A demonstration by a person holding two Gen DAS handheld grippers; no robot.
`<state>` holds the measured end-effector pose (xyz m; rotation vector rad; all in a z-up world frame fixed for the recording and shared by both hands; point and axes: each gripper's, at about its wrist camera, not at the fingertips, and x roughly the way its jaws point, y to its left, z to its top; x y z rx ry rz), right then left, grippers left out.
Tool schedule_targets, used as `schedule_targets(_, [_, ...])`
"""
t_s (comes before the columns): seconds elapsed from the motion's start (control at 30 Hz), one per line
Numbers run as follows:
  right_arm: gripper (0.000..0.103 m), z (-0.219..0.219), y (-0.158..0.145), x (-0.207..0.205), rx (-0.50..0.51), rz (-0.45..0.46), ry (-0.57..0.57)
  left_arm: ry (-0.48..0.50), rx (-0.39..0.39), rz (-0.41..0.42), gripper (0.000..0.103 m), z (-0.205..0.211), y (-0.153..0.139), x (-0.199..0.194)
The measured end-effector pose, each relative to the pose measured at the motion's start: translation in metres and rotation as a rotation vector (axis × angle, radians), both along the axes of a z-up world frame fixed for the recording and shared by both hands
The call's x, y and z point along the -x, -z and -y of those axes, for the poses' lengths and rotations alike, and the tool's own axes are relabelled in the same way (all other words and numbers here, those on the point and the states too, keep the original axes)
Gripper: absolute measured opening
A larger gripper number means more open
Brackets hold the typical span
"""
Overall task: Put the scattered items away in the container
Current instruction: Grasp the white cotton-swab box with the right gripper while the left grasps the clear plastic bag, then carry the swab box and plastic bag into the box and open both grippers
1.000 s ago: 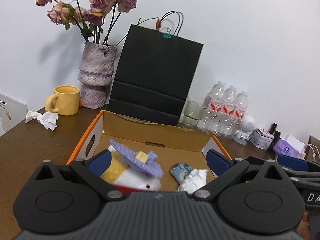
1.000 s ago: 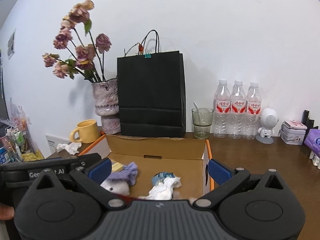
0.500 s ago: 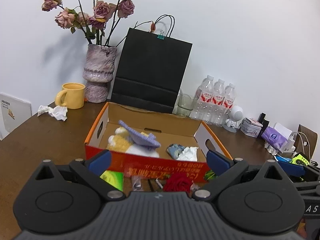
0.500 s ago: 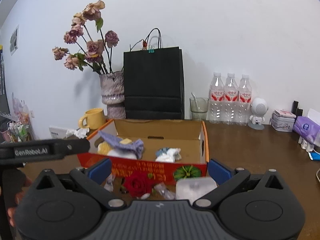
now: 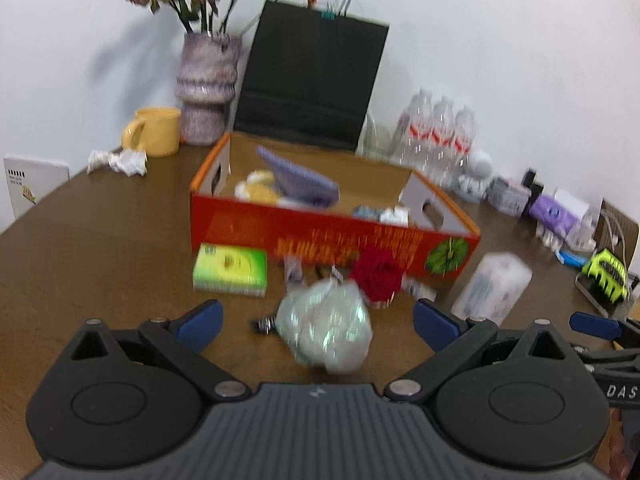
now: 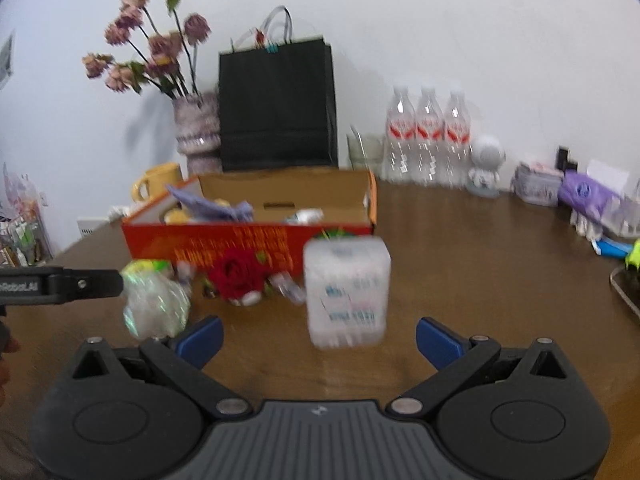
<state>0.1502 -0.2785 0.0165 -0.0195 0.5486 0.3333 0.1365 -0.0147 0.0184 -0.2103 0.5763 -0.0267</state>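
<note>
Two grippers, left (image 5: 316, 320) and right (image 6: 318, 336), hover spread wide and empty. Before the orange cardboard box (image 5: 332, 232) on the desk (image 5: 100, 240): rigid tissue pack (image 6: 346, 292) — squeeze its sides — then crinkly cellophane bundle (image 5: 326, 328), light, slippery; pinch mid-body.

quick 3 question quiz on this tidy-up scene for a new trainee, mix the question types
1. True or false: the rose is already inside the box.
2. Which item sits straight ahead of the right gripper? A) green packet B) white tissue pack C) yellow mug
3. Fill in: the left gripper is open, and the thing lying between its fingers is the crumpled ____.

Key
1. False; it lies on the table in front of the box.
2. B
3. plastic bag
</note>
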Motion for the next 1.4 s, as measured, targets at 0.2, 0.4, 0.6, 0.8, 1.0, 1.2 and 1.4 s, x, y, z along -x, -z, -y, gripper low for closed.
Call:
schedule_targets(0.2, [0.103, -0.003, 0.012, -0.014, 0.005, -0.029, 0.018, 0.019, -0.027, -0.043, 0.103, 0.012, 0.019, -0.016])
schedule_targets(0.4, [0.103, -0.009, 0.023, -0.041, 0.040, -0.058, 0.042, 0.008, -0.057, -0.069, 0.099, 0.017, 0.032, -0.040])
schedule_targets(0.6, [0.090, -0.020, 0.028, -0.074, 0.089, -0.059, 0.066, 0.010, -0.061, -0.080, 0.055, 0.016, 0.040, -0.057])
schedule_targets(0.8, [0.064, -0.019, 0.033, -0.079, 0.026, -0.041, 0.046, 0.028, -0.036, -0.003, 0.044, 0.011, 0.036, -0.051])
schedule_targets(1.0, [0.064, -0.018, 0.027, -0.067, 0.001, -0.003, 0.037, 0.037, -0.025, 0.040, 0.044, 0.010, 0.027, -0.047])
schedule_targets(1.2, [0.064, -0.017, 0.019, -0.060, -0.029, 0.016, 0.027, 0.052, -0.010, 0.067, 0.044, 0.009, 0.022, -0.041])
schedule_targets(1.4, [0.064, -0.020, 0.000, -0.059, -0.062, 0.053, -0.005, 0.081, 0.001, 0.128, 0.044, 0.008, 0.002, -0.038])
